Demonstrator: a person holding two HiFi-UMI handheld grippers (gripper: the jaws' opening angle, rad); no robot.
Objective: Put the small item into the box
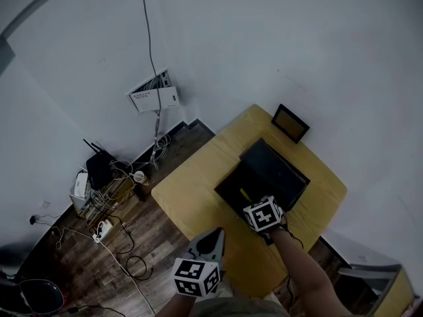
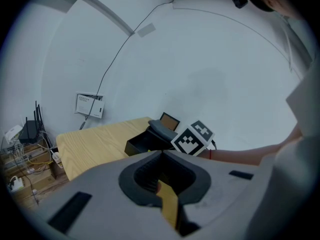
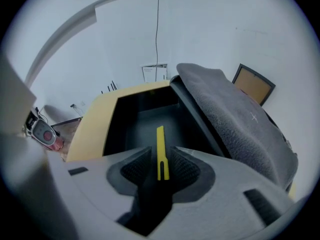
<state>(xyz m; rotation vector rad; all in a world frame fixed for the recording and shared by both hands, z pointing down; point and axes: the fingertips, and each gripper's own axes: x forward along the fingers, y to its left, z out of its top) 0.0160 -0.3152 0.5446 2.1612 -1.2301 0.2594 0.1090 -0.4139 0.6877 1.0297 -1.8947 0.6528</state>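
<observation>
A black box (image 1: 232,189) stands open on the yellow table (image 1: 192,183), its grey-lined lid (image 1: 274,167) tipped back to the right. My right gripper (image 1: 251,202) hangs over the box's near end. In the right gripper view a thin yellow strip (image 3: 160,144) stands between its pads, with dark gaps on both sides, above the box's dark inside (image 3: 145,119). That gripper (image 3: 160,159) is open. My left gripper (image 1: 217,233) waits at the table's near edge, its tips together (image 2: 161,154). A yellow sliver shows behind its tips; what it is I cannot tell.
A small framed picture (image 1: 291,122) leans against the wall at the table's far end. On the floor at left are a router (image 1: 99,170), a power strip and loose cables. A wall panel (image 1: 153,98) hangs open, with wires running down.
</observation>
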